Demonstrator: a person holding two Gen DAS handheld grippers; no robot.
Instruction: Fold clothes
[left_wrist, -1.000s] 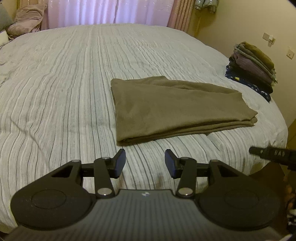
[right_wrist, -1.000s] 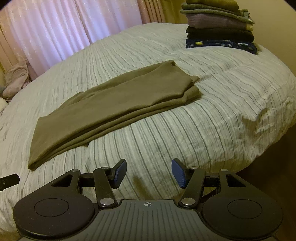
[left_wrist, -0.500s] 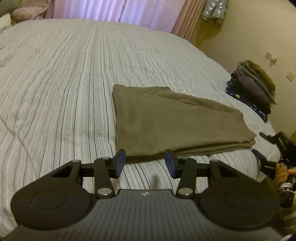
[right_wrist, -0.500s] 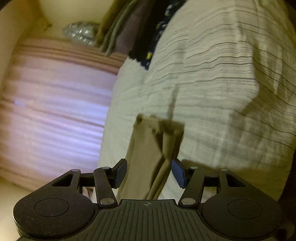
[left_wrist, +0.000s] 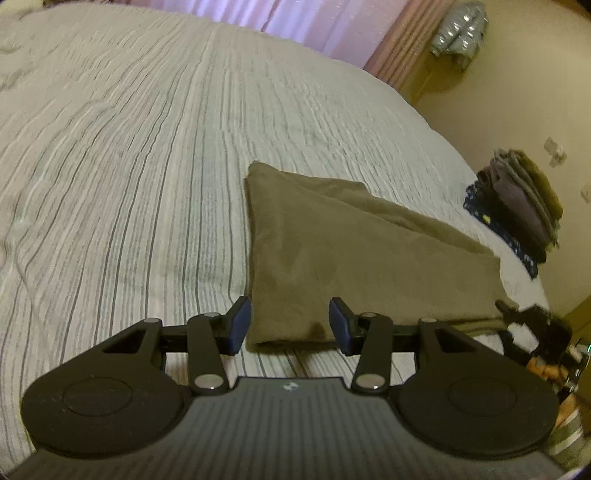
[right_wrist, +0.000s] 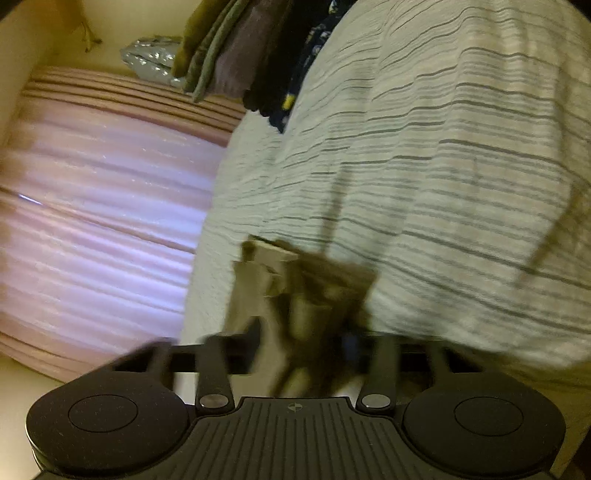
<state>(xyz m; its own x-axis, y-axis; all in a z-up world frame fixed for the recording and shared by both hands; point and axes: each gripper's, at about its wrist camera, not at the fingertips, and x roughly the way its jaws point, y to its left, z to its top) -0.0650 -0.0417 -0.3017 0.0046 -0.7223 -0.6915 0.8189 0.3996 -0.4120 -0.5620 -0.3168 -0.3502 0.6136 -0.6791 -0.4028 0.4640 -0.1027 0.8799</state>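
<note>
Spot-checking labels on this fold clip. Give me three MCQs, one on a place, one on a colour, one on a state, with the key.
1. Where does the stack of folded clothes sit?
A. At the bed's far right edge, by the wall
B. On the floor
C. On top of the olive garment

2. What colour is the garment being folded?
A. White
B. Olive brown
C. Bright red

3. How does the left gripper stand?
A. Shut on the bedspread
B. Clamped on the stack
C. Open, its fingers either side of the garment's near corner

Key:
1 A: the stack rests on the striped bedspread near the wall, apart from the garment.
2 B: the cloth is olive brown in both views.
3 C: there is a clear gap between the blue pads and no cloth is pinched. The right gripper is closing over the garment's other end.
</note>
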